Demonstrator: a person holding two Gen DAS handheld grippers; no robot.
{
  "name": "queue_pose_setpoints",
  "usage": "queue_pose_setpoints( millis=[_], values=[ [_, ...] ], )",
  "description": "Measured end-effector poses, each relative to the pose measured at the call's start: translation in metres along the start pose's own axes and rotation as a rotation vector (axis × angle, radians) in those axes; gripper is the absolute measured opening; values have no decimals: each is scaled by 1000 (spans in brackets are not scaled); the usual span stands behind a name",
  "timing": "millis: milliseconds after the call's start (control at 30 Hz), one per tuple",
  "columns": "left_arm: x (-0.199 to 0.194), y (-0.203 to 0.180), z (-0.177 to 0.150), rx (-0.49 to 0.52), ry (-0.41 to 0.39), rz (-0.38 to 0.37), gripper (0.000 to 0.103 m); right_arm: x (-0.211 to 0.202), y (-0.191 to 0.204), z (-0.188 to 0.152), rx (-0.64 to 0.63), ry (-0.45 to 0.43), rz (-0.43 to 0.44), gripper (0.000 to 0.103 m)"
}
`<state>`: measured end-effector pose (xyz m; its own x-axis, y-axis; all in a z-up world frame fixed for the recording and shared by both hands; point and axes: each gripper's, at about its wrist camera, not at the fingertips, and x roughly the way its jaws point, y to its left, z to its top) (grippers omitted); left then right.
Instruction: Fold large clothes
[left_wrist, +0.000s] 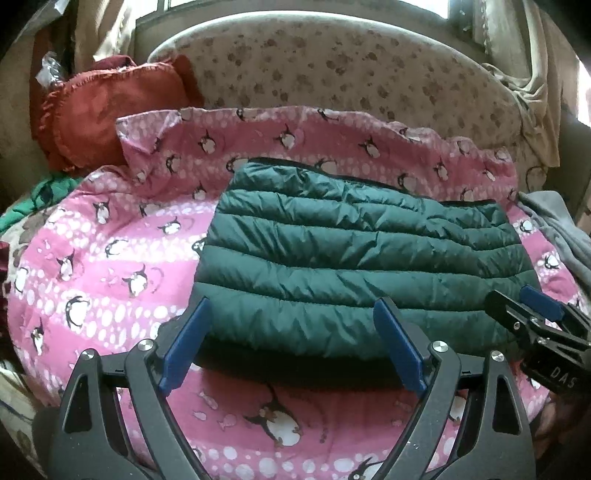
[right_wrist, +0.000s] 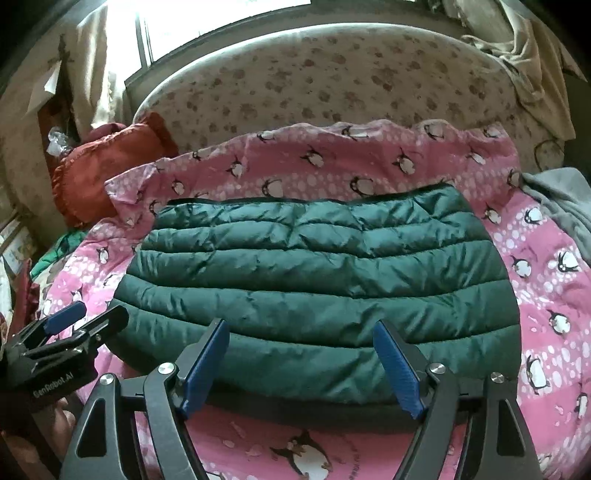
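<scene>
Green jacket (left_wrist: 354, 258) beyond spread fingers (left_wrist: 188, 343).

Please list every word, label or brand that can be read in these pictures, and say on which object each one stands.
"DAS": white letters, cut off at the picture's edge, on the black body of the right gripper.
"GenRobot.AI": white letters on the black body of the left gripper.
No label is readable on the dark green quilted puffer jacket.

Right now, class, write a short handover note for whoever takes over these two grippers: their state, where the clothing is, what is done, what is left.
Left gripper: jaws open, empty, at the jacket's near left edge.
Right gripper: jaws open, empty, at its near edge.
The green puffer jacket lies in a compact rectangle on the pink penguin blanket.
Done: it looks folded, nothing held.
Left: perhaps another fold. A grey garment lies at right.
</scene>
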<state>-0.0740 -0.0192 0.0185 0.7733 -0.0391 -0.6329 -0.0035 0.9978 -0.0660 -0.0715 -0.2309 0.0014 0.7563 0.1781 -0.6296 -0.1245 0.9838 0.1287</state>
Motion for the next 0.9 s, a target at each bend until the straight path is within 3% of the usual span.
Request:
queue_pose_setpoints(
  millis=[233,900],
  values=[
    [-6,-1,-2,-4,-43,36,89,-1,9,-3,-35,-25,-34,78],
    [-9,-11,-6,36,-38,48,89,-1,3,-8,5,-12,-15,78]
  ],
)
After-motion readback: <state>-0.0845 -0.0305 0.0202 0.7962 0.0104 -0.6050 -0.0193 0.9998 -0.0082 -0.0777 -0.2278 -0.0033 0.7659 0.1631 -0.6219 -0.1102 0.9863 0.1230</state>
